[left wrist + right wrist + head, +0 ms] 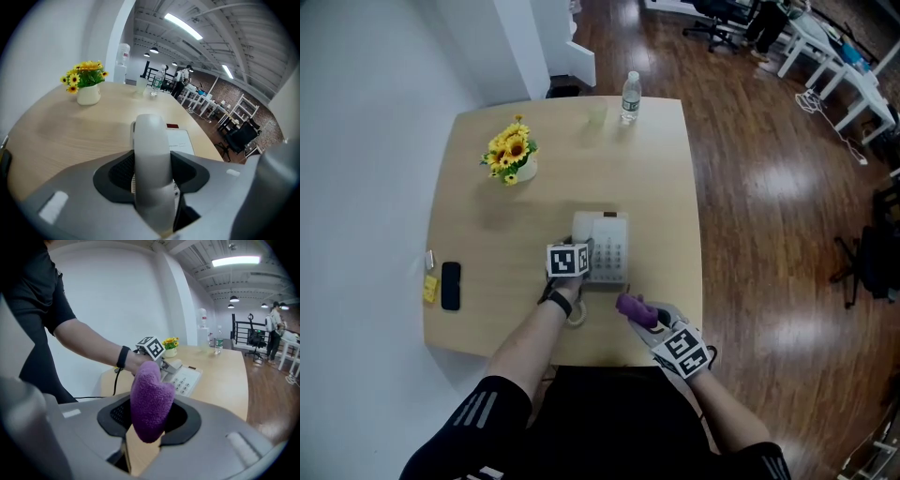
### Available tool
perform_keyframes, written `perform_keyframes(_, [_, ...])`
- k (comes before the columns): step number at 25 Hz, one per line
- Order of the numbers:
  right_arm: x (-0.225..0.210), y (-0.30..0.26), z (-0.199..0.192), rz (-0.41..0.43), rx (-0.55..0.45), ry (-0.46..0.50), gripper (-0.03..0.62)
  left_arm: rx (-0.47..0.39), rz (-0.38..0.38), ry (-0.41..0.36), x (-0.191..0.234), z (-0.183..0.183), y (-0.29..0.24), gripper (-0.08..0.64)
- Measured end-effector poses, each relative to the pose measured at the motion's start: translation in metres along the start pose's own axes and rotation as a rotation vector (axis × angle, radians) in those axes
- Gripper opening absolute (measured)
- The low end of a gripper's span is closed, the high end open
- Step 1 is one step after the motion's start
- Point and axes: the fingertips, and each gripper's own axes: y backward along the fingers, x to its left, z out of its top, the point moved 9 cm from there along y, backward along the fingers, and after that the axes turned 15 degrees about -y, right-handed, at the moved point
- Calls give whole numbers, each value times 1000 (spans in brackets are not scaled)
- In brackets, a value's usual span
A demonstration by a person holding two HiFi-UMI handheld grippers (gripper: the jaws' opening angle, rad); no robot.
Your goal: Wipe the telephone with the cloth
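A grey-white telephone (607, 249) sits near the front middle of the wooden table (478, 234). My left gripper (579, 260) is shut on its handset (151, 154), which runs forward between the jaws beside the phone base (180, 140). In the right gripper view the handset (171, 365) looks held over the keypad (184, 379). My right gripper (661, 328) hangs at the table's front edge, right of the phone, shut on a purple cloth (636, 307). The cloth (150, 399) sticks up from the jaws and touches nothing else.
A pot of sunflowers (514, 159) stands at the back left, with a water bottle (629, 97) and a glass (596, 115) at the far edge. A black smartphone (450, 285) and a yellow item (429, 289) lie at the left edge. The phone cord (575, 314) coils near the front.
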Motion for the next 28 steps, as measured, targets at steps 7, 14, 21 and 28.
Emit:
perform_keyframes(7, [1, -3, 44, 8, -98, -12, 141, -201, -322, 88, 2, 11, 54, 215])
perform_keyframes(14, [6, -14, 106, 35, -207, -20, 141, -477, -755, 119, 9, 21, 145, 215])
perform_keyframes(21, [58, -27, 194, 85, -285, 240, 141, -671, -1016, 164, 22, 25, 215, 215])
perform_keyframes(28, [118, -55, 221, 101, -194, 610, 140, -735, -1109, 176, 32, 23, 231, 215])
